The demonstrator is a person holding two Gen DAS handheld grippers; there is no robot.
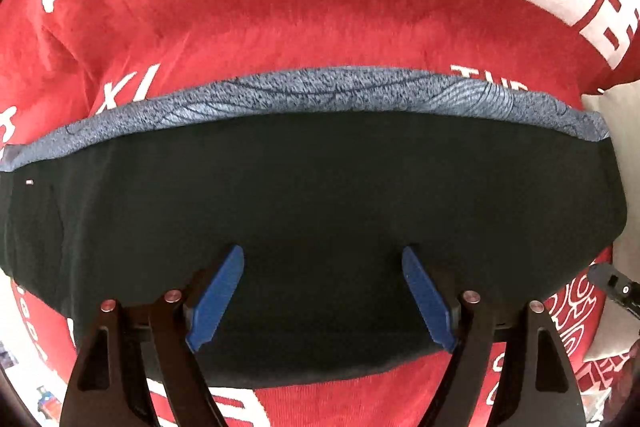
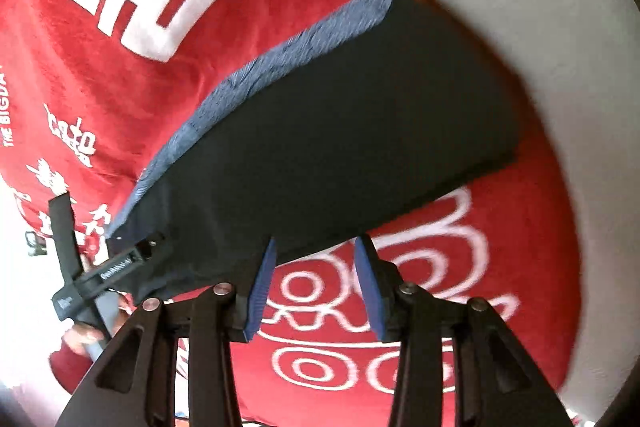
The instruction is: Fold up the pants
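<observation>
The dark folded pants lie flat on a red blanket, with their blue-grey patterned waistband along the far edge. My left gripper points down over the pants' near half. Its blue pads are wide apart, it is open and grips nothing. In the right wrist view the pants run diagonally. My right gripper hovers at their near edge with its blue pads partly apart; no cloth is pinched between them. The left tool shows at the pants' left end.
The red blanket with large white lettering covers the surface under the pants. A white surface borders it on the right, and a pale cushion edge shows there too. A hand holds the left tool's handle.
</observation>
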